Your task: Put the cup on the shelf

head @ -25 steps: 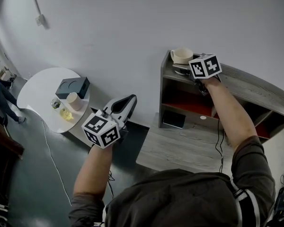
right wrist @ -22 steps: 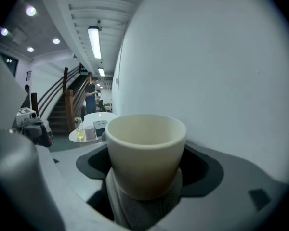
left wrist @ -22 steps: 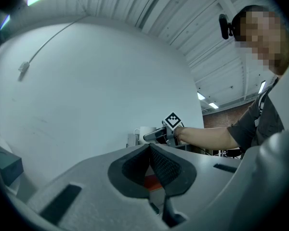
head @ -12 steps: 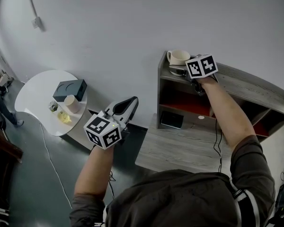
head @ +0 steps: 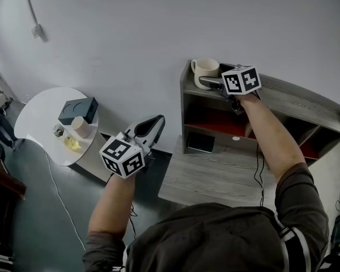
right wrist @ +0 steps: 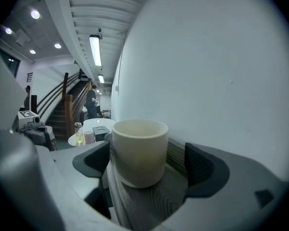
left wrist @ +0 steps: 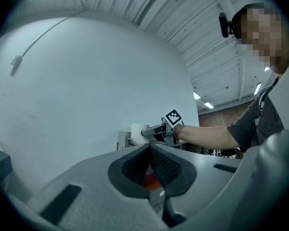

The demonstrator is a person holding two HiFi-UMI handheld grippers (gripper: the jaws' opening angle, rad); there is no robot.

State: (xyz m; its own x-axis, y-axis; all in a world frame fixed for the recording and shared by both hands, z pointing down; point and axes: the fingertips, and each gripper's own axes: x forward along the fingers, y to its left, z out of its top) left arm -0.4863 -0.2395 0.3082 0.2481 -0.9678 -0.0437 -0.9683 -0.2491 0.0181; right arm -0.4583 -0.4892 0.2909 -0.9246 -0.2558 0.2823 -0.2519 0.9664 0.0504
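The cup stood upright on the top board of the shelf, at the board's far left end, its base flat on the wood grain. My right hand-held gripper lay level along that board with the cup directly ahead of it, between the jaws. The jaws were opening. In the right gripper view the right-hand pad stood clear of the cup's wall with a gap showing, while the left-hand pad sat just beside the wall; I could not tell whether it touched. Nothing was pressing on the cup that I could see.

The cup's long axis ran straight up, across the line of the jaws. Its handle pointed away from the right hand-held gripper, on the far side. The wall rose just beyond it.

My left hand-held gripper hung in the air, well apart from the shelf and lower, its jaws closed together on nothing. The right was by far the nearer.

I judged the placing as good as done. What remained was to draw the right hand-held gripper straight back along its own jaws, since any sideways drift could nudge the cup toward the board's end.
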